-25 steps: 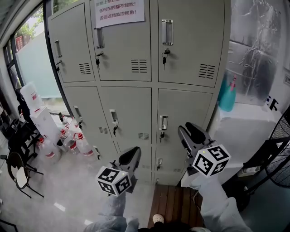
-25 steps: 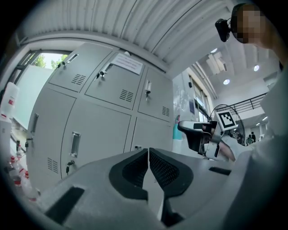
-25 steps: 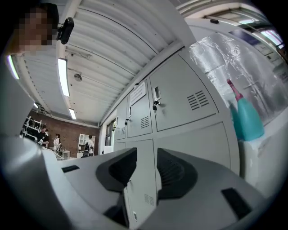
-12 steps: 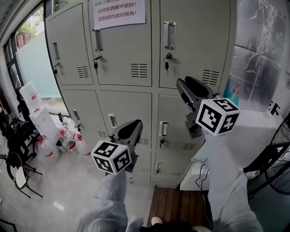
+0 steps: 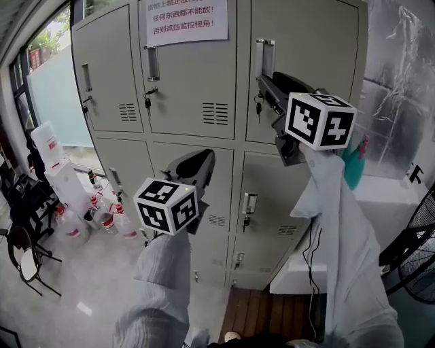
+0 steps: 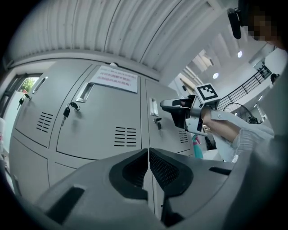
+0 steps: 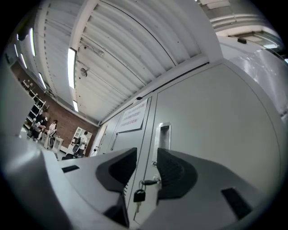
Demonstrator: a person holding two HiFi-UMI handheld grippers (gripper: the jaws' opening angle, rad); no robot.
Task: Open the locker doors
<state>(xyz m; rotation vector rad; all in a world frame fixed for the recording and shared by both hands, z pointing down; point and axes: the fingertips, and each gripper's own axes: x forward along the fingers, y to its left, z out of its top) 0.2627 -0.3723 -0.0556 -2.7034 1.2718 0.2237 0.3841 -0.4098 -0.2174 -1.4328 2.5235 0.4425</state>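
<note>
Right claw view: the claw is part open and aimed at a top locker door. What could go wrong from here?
In its own view the right claw sits below the handle, with the door key showing between its jaws. Closing here might nip the key instead of the handle. The handle looks slim and recessed, so a grip could slip.

I am reading a white notice (image 5: 187, 20) on the upper middle locker door (image 5: 180, 78): "任何东西都不能放!" and, under it, "否则遮挡监控视角!". A line above these is being cut off by the frame edge. Nothing else on the lockers is reading clearly.
</note>
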